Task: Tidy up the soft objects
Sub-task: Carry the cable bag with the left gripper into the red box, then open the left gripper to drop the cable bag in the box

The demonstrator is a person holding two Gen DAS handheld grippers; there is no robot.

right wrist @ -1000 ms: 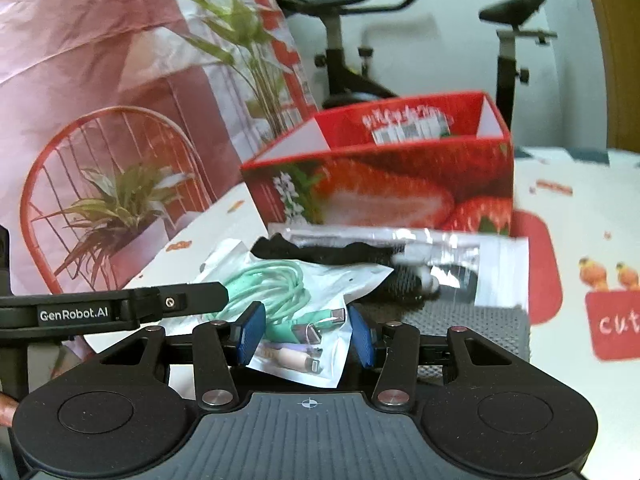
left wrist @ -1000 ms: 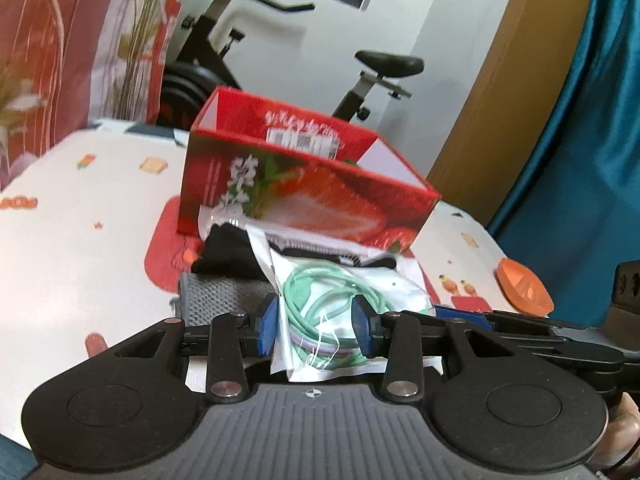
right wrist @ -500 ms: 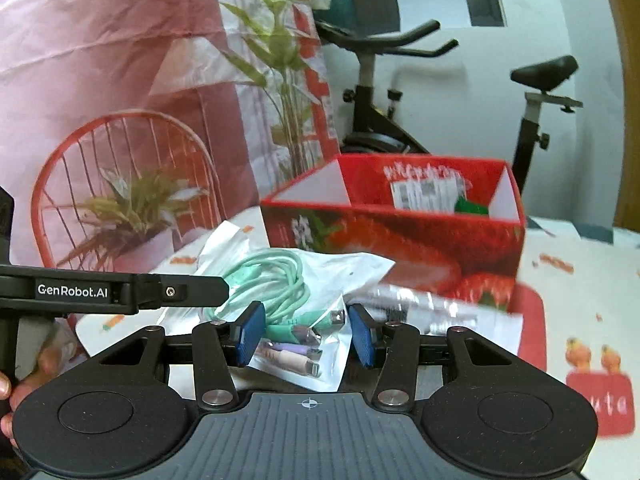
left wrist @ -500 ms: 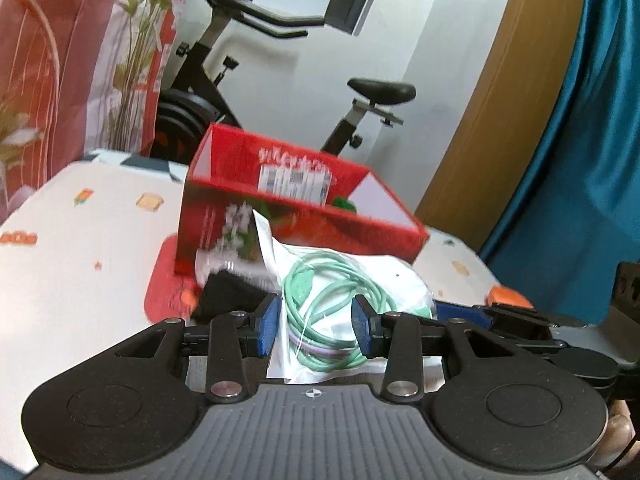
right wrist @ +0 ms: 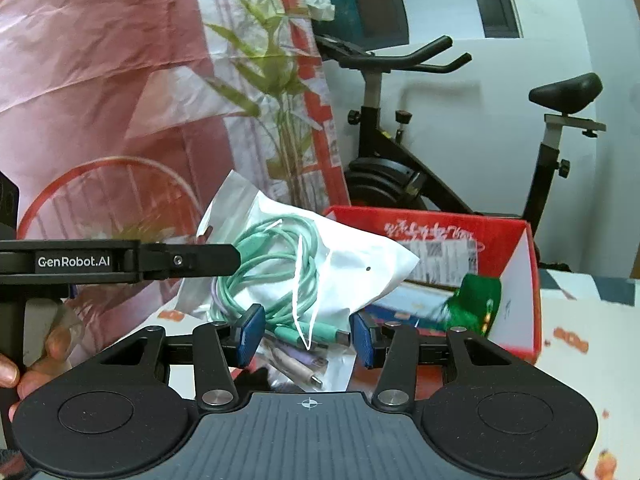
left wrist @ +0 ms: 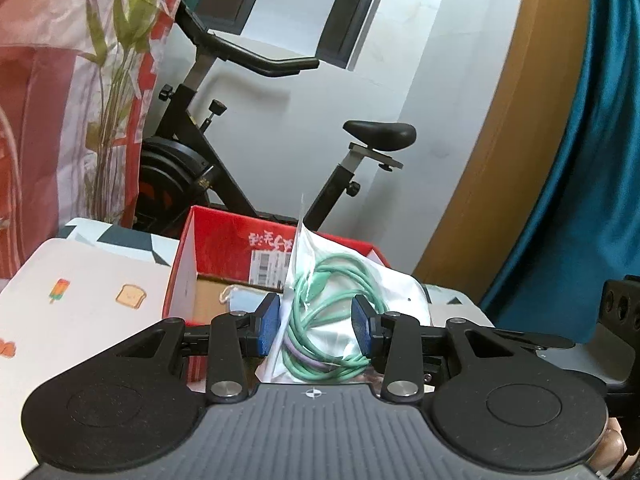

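A clear plastic bag of coiled green cable (left wrist: pixel 328 320) hangs between the blue pads of both grippers. My left gripper (left wrist: pixel 316 326) and my right gripper (right wrist: pixel 306 334) are each shut on the bag and hold it lifted in front of the open red strawberry box (left wrist: pixel 224 248). In the right wrist view the bag (right wrist: pixel 296 272) sits just left of the box (right wrist: pixel 516 280), and the left gripper's arm (right wrist: pixel 120 260) reaches in from the left. Inside the box I see a green soft item (right wrist: pixel 476 300) and a cardboard floor.
The white printed table (left wrist: pixel 80 312) carries the box. A black exercise bike (left wrist: pixel 208 152) stands behind it. A red and white plastic sheet with plant print (right wrist: pixel 120 100) hangs at the left. A blue curtain (left wrist: pixel 592 200) is at the right.
Both grippers have risen with the cable bag, from low over the table pile to box-rim height. The black and grey items on the table have dropped out of view.
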